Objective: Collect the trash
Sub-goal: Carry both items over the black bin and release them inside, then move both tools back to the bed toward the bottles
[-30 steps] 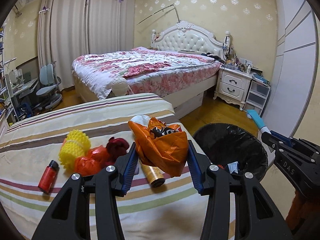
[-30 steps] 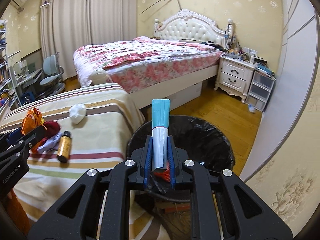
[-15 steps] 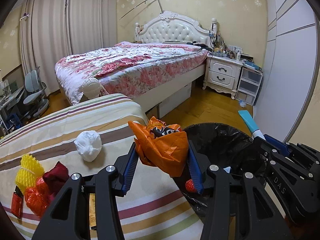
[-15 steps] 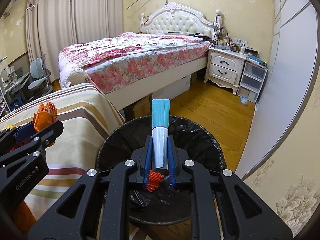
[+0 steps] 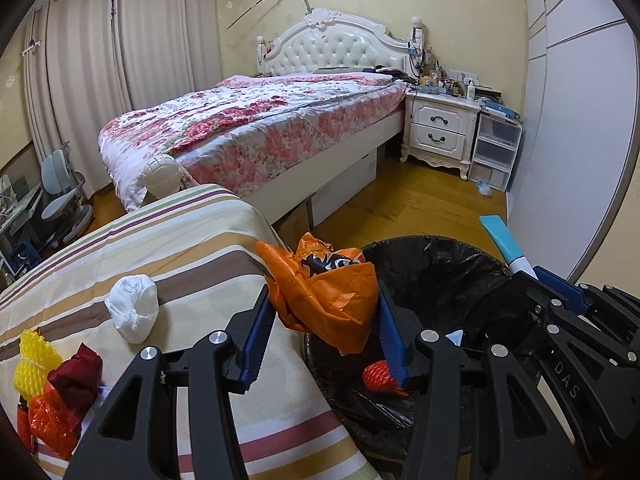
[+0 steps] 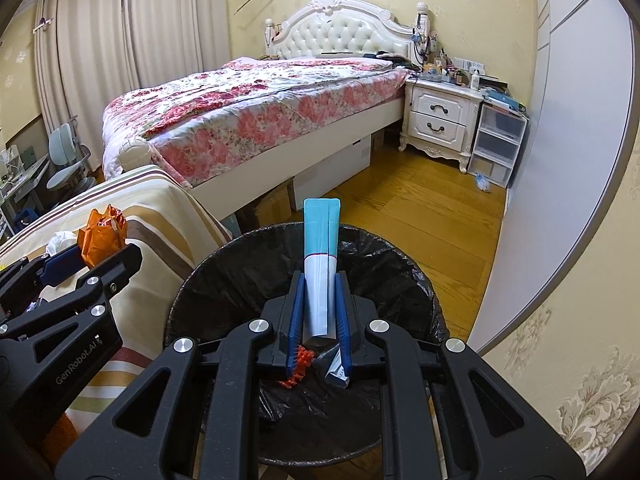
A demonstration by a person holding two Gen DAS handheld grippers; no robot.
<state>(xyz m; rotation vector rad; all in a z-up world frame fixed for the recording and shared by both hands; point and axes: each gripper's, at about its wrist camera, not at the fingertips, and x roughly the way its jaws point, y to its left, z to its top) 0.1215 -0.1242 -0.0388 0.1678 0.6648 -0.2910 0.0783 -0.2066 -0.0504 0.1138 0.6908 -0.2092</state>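
- Gripping a crumpled orange bag [image 5: 332, 300], the left hand-held gripper [image 5: 324, 336] has its fingers spread around the bundle, which bulges well past the pads. The bag hangs just at the near rim of the bin [image 5: 440, 256], partly over the striped surface [image 5: 168, 248]. Let go here, it could catch the rim or fall back onto the cloth.
- Clamped on a flattened blue-and-white tube [image 6: 320, 264], the right hand-held gripper [image 6: 319, 320] sits directly over the bin's mouth. The tube stands upright between the pads and reaches toward the far rim; released without tipping, it may lodge across the black liner [image 6: 224, 280] rather than drop.
- Both tools crowd the same opening, the left one just beside the right. A careless swing could knock them together and shake either item loose.
- The liner looks loose and wrinkled at the rim, so a snagged finger could drag it inward.
- Beside the bin, on the surface, a white wad [image 5: 132, 312], yellow mesh [image 5: 34, 360], a dark red scrap [image 5: 76, 372] and a red-orange piece [image 5: 52, 420] are not yet collected; the nearest could be swept off by the left arm.
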